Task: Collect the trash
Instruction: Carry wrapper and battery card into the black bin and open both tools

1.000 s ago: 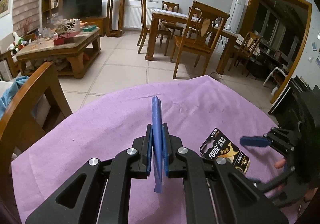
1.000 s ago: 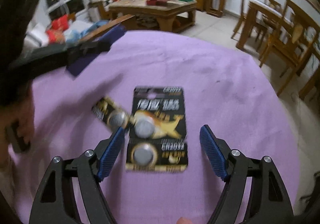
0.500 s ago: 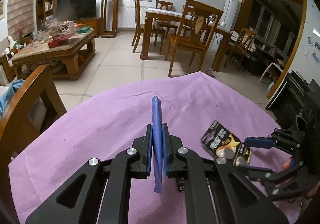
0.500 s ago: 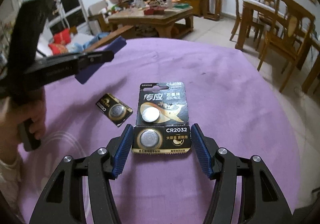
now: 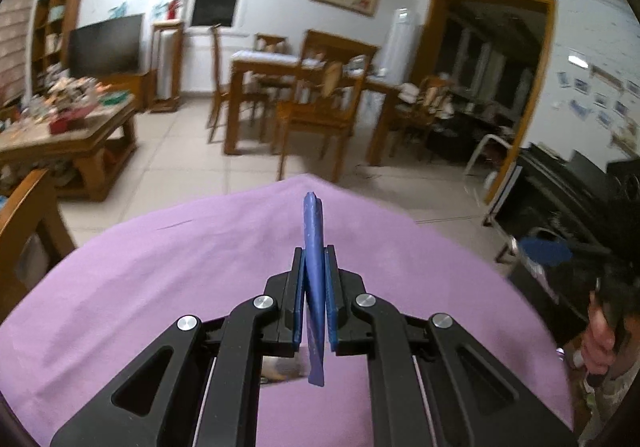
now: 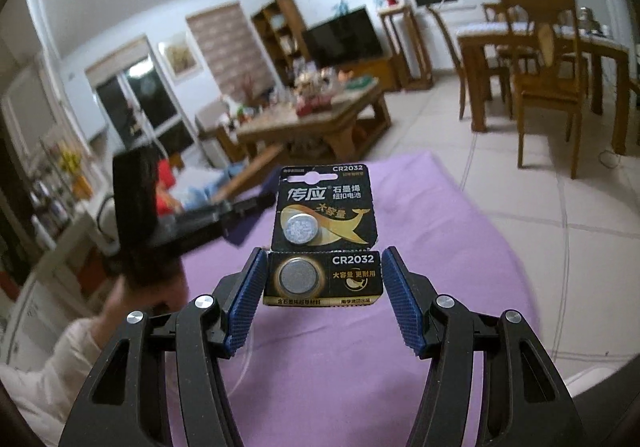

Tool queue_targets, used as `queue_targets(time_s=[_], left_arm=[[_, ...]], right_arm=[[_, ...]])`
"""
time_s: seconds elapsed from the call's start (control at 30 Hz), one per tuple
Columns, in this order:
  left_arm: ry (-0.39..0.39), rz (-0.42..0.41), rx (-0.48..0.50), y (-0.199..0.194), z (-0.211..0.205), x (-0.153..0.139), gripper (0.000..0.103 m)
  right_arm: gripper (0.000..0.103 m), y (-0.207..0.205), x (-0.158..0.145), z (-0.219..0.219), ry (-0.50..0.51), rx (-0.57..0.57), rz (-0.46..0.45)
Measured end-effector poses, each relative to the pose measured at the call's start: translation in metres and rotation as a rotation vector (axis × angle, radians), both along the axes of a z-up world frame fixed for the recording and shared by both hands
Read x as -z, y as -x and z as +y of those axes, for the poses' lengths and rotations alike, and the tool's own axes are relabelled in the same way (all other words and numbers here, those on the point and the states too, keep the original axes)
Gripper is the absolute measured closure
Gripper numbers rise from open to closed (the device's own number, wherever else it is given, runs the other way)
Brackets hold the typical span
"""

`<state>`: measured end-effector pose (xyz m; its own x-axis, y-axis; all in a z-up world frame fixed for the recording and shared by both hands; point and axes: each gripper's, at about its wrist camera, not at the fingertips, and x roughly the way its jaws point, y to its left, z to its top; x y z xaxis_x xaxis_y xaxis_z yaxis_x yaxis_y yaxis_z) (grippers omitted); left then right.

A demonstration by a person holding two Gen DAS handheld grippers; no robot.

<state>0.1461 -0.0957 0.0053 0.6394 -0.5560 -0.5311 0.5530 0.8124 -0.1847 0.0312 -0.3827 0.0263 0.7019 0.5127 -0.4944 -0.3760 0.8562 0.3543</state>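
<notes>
Two hand-held grippers work over a counter (image 6: 400, 247) draped in purple cloth. The right hand-held gripper (image 6: 323, 289) clamps the lower edges of a black-and-gold CR2032 battery card (image 6: 324, 235) between its blue pads and holds it upright above the cloth, two coin cells showing. The left hand-held gripper (image 5: 314, 299) is pressed tight on a thin blue sheet (image 5: 313, 243), standing edge-on. A wooden dining set and coffee table fill the tiled room behind.
</notes>
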Motion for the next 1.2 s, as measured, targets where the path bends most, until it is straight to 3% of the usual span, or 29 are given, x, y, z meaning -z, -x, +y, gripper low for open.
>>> queue_targets(time_s=[0.13, 0.3, 0.5, 0.67, 0.93, 1.2], left_arm=[[0.026, -0.05, 0.116, 0.042, -0.05, -0.014, 0.094], [0.057, -0.049, 0.27, 0.084, -0.117, -0.021, 0.094], [0.069, -0.032, 0.449, 0.128, -0.204, -0.022, 0.094], [0.09, -0.015, 0.56, 0.154, -0.268, -0.019, 0.094], [0.051, 0.014, 0.676, 0.186, -0.343, 0.007, 0.094], [-0.032, 0.025, 0.695, 0.197, -0.353, 0.03, 0.094]], right_arm=[[0.044, 0.044, -0.02, -0.052, -0.048, 0.073, -0.057], [0.044, 0.104, -0.033, -0.132, -0.095, 0.212, -0.096], [0.044, 0.181, -0.026, -0.218, -0.115, 0.402, -0.118], [0.044, 0.237, -0.003, -0.279, -0.133, 0.564, -0.121], [0.044, 0.284, 0.034, -0.332, -0.161, 0.704, -0.096], [0.044, 0.292, 0.066, -0.346, -0.196, 0.726, -0.061]])
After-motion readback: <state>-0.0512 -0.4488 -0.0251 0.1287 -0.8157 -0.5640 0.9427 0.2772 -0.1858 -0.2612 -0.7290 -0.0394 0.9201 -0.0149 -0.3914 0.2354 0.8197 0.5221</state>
